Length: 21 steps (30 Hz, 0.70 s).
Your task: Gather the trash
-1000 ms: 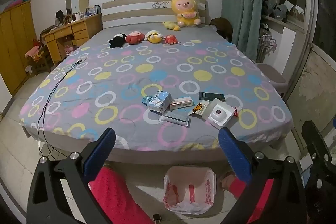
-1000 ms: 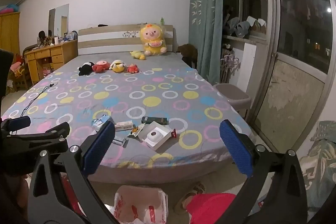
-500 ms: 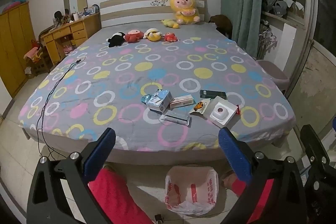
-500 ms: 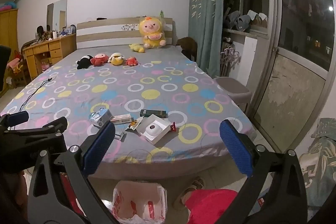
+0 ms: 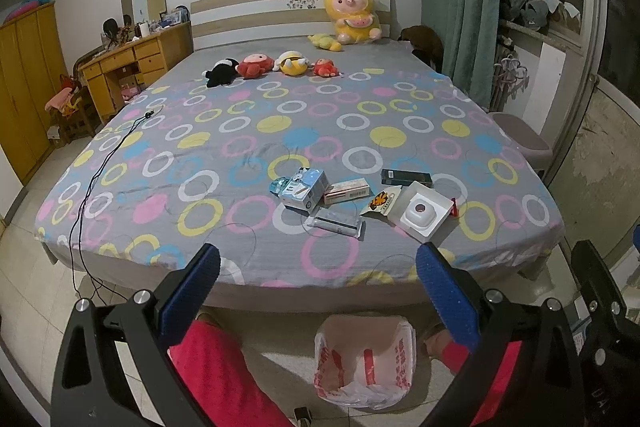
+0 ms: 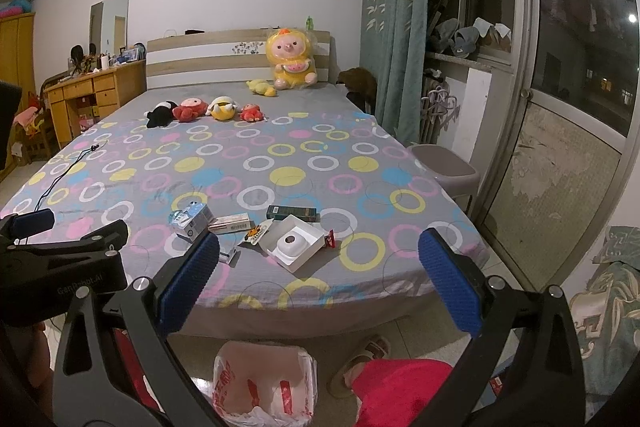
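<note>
Presently, left wrist view: the left gripper (image 5: 316,267) hangs wide open and empty, short of the bed's near edge. Trash lies clustered on the grey ring-patterned bedsheet (image 5: 200,147): a light blue cardboard box (image 5: 304,190), a pink-and-white flat carton (image 5: 346,191) with its long axis left-right, and a white open tray box (image 5: 420,211). All judged light and crushable; grip across the short sides.

Right wrist view: the right gripper (image 6: 318,269) is likewise open and empty. The red-printed white plastic bag (image 6: 264,383) stands open-mouthed on the floor below.
</note>
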Available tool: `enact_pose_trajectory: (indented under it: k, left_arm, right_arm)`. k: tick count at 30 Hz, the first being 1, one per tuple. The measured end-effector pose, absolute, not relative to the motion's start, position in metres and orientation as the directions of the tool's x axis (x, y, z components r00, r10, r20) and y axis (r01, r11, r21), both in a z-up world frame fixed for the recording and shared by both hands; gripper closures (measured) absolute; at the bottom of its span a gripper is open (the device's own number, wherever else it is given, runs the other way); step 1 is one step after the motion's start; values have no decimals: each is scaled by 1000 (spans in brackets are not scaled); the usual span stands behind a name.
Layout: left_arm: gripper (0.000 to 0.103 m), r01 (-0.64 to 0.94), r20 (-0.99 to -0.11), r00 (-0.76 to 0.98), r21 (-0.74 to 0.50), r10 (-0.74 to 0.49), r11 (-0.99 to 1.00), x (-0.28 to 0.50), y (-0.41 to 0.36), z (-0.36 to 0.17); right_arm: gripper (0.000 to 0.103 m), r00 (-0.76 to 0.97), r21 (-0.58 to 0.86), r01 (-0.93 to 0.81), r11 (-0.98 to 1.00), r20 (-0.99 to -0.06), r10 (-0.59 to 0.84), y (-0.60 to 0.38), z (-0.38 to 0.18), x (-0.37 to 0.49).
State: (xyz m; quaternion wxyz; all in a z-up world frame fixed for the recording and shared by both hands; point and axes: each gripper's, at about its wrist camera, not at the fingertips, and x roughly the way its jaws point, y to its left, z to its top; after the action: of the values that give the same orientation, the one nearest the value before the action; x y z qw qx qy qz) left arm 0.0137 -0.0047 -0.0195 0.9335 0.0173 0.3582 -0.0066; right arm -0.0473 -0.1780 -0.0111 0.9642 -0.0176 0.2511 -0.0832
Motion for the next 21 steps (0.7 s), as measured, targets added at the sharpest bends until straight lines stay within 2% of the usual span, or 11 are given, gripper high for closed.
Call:
enact_pose_trajectory:
  k: [21]
  left_arm:
    - [7,29,-664,748,22,-7,999,7,-4,-16]
  right_arm:
    - [5,861,-75,142,987,-482,-161,-175,-11,-47]
